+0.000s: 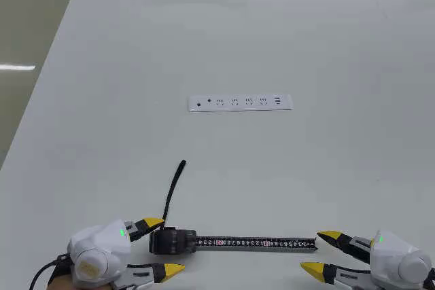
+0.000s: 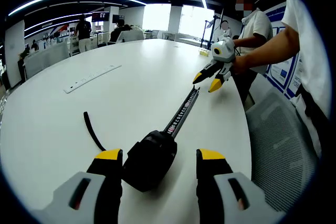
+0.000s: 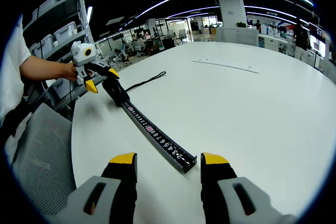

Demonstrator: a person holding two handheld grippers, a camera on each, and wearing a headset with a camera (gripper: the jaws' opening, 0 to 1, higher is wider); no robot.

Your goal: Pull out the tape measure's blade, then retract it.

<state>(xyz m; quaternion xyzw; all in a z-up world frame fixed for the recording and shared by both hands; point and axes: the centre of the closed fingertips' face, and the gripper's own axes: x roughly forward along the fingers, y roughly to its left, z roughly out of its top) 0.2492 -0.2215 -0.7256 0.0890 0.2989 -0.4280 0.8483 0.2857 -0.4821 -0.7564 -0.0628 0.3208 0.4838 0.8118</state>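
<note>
Since neither claw is closed on anything, the main risk I judge is an uncontrolled retraction. The narrow dark metal blade (image 1: pixel 255 242), printed with pale numerals, lies drawn out flat on the smooth white worktop (image 1: pixel 224 45). If its spring lets go while the free end is unheld, the blade could whip back into the black, rounded plastic tape measure case (image 2: pixel 149 161) and jolt or spin it. A second risk is the case sliding. It is unclamped, so a tug on the blade would likely drag it across the slick surface rather than move the blade. The thin black wrist strap (image 1: pixel 175 188), trailing from the case away from the person, might also catch under a closing jaw.

The white, yellow-tipped left claw (image 2: pixel 159 156) stands wide, its jaws straddling the case. One jaw sits just beside the case's flank, though I cannot tell whether it touches, and the other shows a clear gap. It grips nothing. The matching right claw (image 3: pixel 169 159) is also wide and holds nothing. The blade's free end rests on the worktop between and just ahead of its jaw tips, apart from both.

The case lies near the worktop's near edge, with the blade running from it toward the right claw. The long, flat white power strip (image 1: pixel 240 102) lies well apart, farther up the worktop.
</note>
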